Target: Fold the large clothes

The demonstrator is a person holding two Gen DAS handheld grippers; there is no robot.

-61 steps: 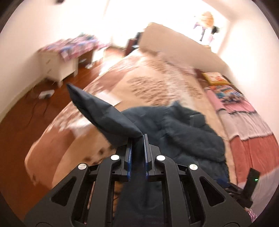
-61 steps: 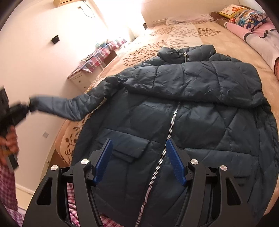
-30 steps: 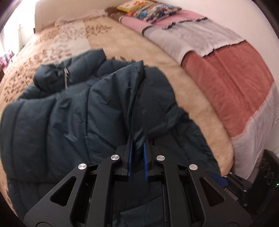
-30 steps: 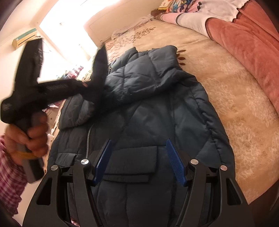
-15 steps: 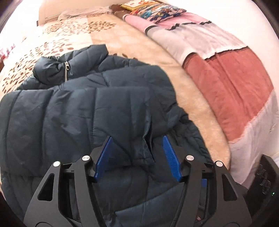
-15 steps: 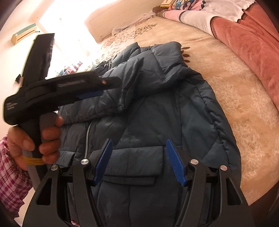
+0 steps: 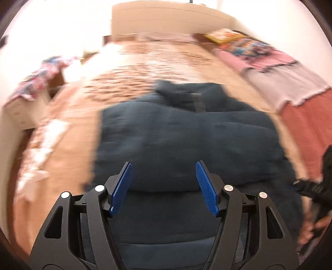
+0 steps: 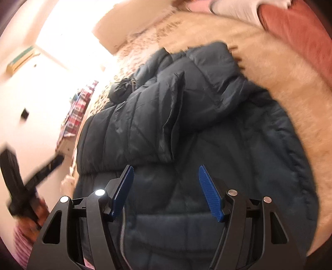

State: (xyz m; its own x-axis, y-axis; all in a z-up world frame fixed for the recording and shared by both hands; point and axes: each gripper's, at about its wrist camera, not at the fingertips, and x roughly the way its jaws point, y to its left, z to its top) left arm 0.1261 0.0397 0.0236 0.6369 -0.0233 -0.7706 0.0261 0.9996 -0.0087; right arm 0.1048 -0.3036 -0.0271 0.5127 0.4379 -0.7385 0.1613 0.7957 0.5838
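A dark blue quilted puffer jacket [image 7: 186, 133] lies front up on the bed, also in the right wrist view [image 8: 207, 128]. Its sleeve [image 8: 149, 124] is folded across the chest. My left gripper [image 7: 164, 187] is open and empty above the jacket's lower half; the view is blurred. My right gripper [image 8: 166, 191] is open and empty over the jacket's lower front beside the zipper [image 8: 124, 232]. The left gripper's body [image 8: 27, 182] shows blurred at the left of the right wrist view.
The bed [image 7: 68, 135] has a beige floral cover. Pink, white and red blankets [image 7: 300, 87] and colourful pillows [image 7: 244, 43] lie along the right side. A white cabinet with plaid cloth [image 7: 33, 91] stands at the left. The headboard [image 7: 166, 18] is at the back.
My left gripper carried the sleeve across the jacket's chest, opened and let it go, then pulled back towards the left. My right gripper stayed open over the lower front.
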